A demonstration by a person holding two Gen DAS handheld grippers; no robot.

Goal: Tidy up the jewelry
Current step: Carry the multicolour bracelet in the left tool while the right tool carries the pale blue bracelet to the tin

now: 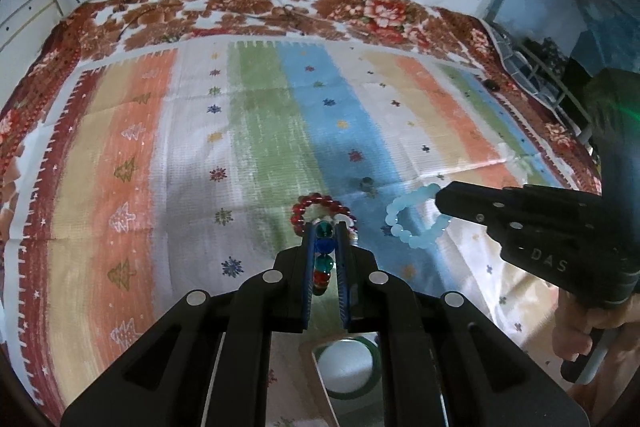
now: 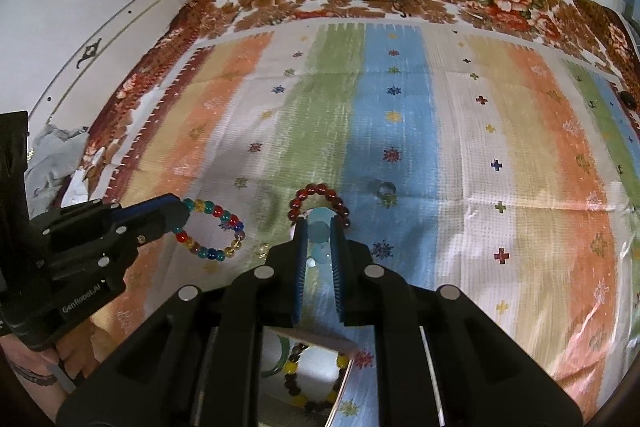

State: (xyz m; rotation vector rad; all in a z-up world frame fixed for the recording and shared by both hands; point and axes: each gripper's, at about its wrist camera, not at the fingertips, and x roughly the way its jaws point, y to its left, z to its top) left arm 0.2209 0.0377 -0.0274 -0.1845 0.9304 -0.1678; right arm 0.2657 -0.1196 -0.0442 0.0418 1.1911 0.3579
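Observation:
My left gripper (image 1: 325, 227) is shut on a multicoloured bead bracelet (image 1: 323, 259); in the right wrist view the bracelet (image 2: 212, 231) hangs from it (image 2: 178, 213) as a loop. My right gripper (image 2: 320, 223) is shut on a pale blue bead bracelet (image 2: 320, 233); in the left wrist view that bracelet (image 1: 408, 217) hangs from its tips (image 1: 440, 205). A dark red bead bracelet (image 1: 316, 209) lies on the striped cloth just ahead of both grippers, also in the right wrist view (image 2: 320, 201).
A small clear bead (image 2: 386, 189) lies on the blue stripe. A box (image 2: 344, 375) below my right gripper holds a green bangle (image 2: 276, 359) and a dark-and-yellow bead bracelet (image 2: 312, 379). A floral blanket (image 1: 280, 3) edges the cloth by the wall.

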